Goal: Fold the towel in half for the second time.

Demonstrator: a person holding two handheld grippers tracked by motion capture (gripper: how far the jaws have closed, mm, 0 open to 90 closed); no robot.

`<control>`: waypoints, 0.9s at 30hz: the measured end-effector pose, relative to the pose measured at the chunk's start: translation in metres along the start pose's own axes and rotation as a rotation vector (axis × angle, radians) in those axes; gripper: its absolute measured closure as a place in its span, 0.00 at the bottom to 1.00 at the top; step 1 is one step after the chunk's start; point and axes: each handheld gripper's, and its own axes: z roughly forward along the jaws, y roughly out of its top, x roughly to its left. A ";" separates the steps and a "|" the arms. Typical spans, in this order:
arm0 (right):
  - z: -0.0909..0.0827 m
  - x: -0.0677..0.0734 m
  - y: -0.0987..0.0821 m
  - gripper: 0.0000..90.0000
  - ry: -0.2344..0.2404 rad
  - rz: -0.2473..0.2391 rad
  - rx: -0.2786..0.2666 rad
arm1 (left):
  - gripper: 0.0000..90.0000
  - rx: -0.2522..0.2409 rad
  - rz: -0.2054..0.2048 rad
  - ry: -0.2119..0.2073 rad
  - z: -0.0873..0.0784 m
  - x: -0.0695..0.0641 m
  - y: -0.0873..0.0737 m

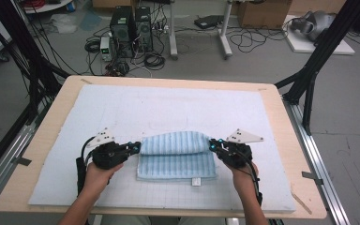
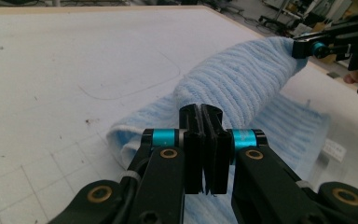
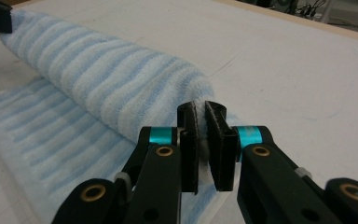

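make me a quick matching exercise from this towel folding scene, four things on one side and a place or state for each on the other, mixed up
Things:
1. left gripper
2. right gripper
3. towel
4. white tag

Places or states:
A. on the towel's near edge
B. shut on the towel's right end
C. shut on the towel's left end
D. folded partway over itself on the mat

Pairs: 1-C, 2-B, 3-D, 4-A

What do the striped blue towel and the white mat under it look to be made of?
The light-blue striped towel looks like soft terry cloth: a fuzzy, ribbed, matte pile that bulges where it is folded over. The white mat looks like thin felt or foam, matte with faint grid lines and small stains; which of the two is unclear.
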 end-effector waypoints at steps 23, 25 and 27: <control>-0.028 0.015 -0.035 0.94 0.040 -0.026 -0.004 | 0.95 0.035 0.024 -0.051 -0.018 -0.016 -0.035; -0.029 0.016 -0.037 0.92 0.057 -0.026 0.012 | 0.90 0.037 0.007 -0.054 -0.020 -0.015 -0.036; -0.031 0.016 -0.038 0.86 0.055 -0.034 0.026 | 0.80 0.033 -0.025 -0.048 -0.022 -0.012 -0.036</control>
